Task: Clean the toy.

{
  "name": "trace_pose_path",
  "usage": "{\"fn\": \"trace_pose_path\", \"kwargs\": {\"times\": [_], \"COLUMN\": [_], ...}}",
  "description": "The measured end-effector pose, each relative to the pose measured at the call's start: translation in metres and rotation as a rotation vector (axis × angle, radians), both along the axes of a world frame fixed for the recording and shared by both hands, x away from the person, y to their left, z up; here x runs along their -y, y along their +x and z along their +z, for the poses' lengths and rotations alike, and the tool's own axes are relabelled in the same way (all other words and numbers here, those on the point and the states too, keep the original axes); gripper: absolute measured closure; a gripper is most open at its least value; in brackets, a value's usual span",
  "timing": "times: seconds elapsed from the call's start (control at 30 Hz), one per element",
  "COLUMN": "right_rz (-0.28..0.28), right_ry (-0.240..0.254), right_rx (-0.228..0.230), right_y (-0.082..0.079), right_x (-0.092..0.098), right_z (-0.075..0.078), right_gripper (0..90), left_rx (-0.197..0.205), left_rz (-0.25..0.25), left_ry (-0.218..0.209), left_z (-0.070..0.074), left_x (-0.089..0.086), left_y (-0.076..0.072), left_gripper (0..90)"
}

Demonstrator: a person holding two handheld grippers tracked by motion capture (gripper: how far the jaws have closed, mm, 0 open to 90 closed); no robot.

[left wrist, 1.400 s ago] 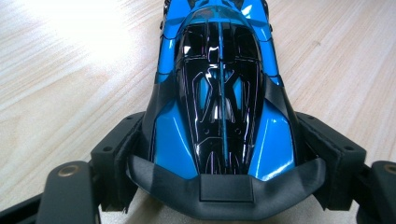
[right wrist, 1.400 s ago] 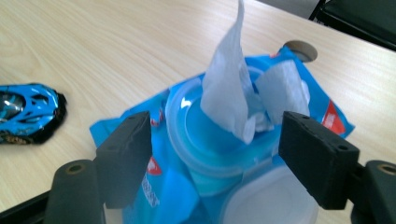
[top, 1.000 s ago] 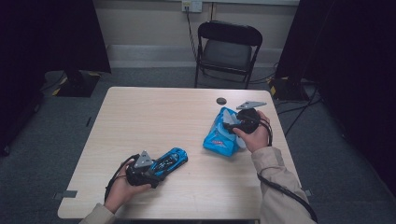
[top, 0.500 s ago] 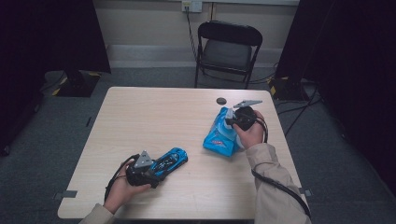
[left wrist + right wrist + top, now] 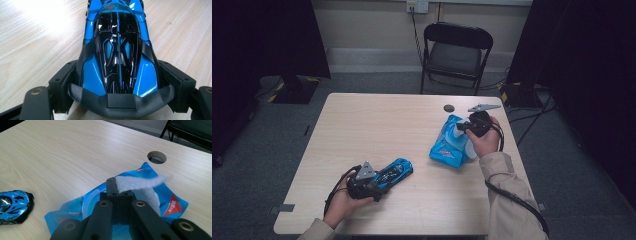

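So my left tool (image 5: 374, 183) is clamped on the blue toy sports car (image 5: 393, 172), down near my edge of the counter (image 5: 377, 130) on the left side. In the left gripper view the jaws press in on both sides of the car (image 5: 119, 57) near its closer end, and the car sits flat on the wood, pointing away from my hand (image 5: 343, 202).

My right tool (image 5: 463, 127) is over on the right side of the counter, pinched tight on a white wet wipe (image 5: 140, 183). In the right gripper view the jaws are closed together with the wipe caught between the tips, a strip of it sticking out sideways and the rest hanging down toward the pack. The blue wet wipes pack (image 5: 449, 145) lies on the counter right under that tool, with its round opening (image 5: 91, 200) showing just behind the jaws.

The car and the pack are well apart. There's a round cable hole (image 5: 449, 108) in the counter just past the pack, and a black folding chair (image 5: 456, 52) beyond the far edge.
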State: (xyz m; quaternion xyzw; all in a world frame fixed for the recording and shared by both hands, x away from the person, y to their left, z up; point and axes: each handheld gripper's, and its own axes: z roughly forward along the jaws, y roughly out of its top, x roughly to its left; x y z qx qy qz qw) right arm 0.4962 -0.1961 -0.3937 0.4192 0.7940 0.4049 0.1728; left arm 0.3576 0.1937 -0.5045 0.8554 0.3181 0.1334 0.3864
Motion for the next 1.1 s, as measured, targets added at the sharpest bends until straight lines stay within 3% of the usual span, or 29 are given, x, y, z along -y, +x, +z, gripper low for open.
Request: {"fn": "trace_pose_path", "kwargs": {"times": [0.57, 0.87, 1.1], "right_rz": [0.016, 0.006, 0.003], "right_ry": [0.016, 0.057, 0.063], "right_rx": [0.03, 0.026, 0.041], "right_y": [0.005, 0.014, 0.016], "right_x": [0.0, 0.003, 0.004], "right_z": [0.037, 0.048, 0.063], "right_gripper": [90.0, 90.0, 90.0], "left_rx": [0.0, 0.0, 0.001], "left_rz": [0.003, 0.003, 0.004], "left_ry": [-0.002, -0.003, -0.004], "left_z": [0.0, 0.0, 0.0], "left_x": [0.0, 0.0, 0.0], "left_y": [0.0, 0.0, 0.0], "left_gripper": [23.4, 23.4, 23.4]}}
